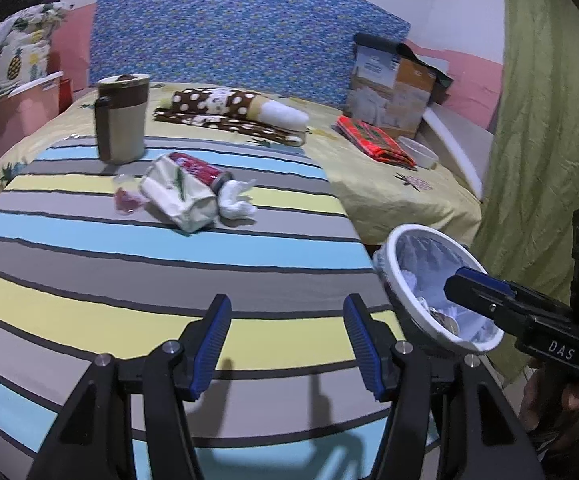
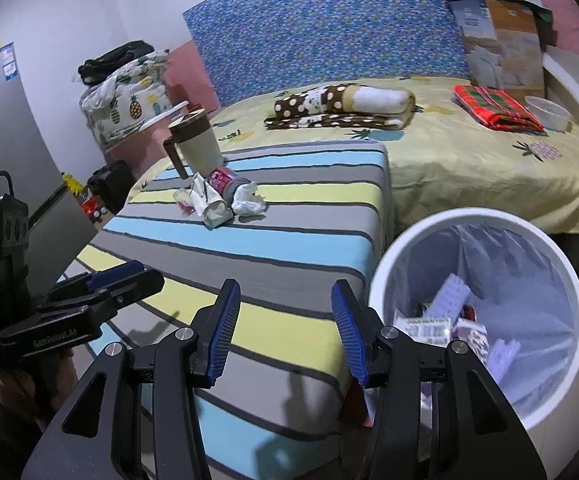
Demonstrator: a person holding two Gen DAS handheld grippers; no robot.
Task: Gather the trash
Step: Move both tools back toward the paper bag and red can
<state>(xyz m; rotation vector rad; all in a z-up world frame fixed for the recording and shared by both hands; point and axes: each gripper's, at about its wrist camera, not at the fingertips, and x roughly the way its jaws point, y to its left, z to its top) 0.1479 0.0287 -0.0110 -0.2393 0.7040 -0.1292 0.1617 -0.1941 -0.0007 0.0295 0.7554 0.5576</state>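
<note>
A small heap of trash lies on the striped cover: a crushed cream carton (image 1: 177, 194) (image 2: 209, 204), a red can (image 1: 201, 170) (image 2: 223, 179), crumpled white tissue (image 1: 237, 200) (image 2: 249, 202) and a clear wrapper with pink inside (image 1: 127, 200). A white bin (image 2: 479, 312) (image 1: 433, 284) with a liner holds several scraps, beside the cover's right edge. My left gripper (image 1: 287, 344) is open and empty over the near stripes; it also shows in the right wrist view (image 2: 129, 276). My right gripper (image 2: 285, 332) is open and empty, next to the bin; the left wrist view shows it over the bin (image 1: 473, 284).
A brown and cream mug (image 1: 121, 120) (image 2: 193, 140) stands behind the trash. On the yellow bed sheet (image 2: 469, 168) lie a dotted rolled blanket (image 2: 341, 104), a red folded cloth (image 2: 497, 108), a white bowl (image 2: 547, 112) and a cardboard box (image 2: 501, 48). A green curtain (image 1: 541, 120) hangs at right.
</note>
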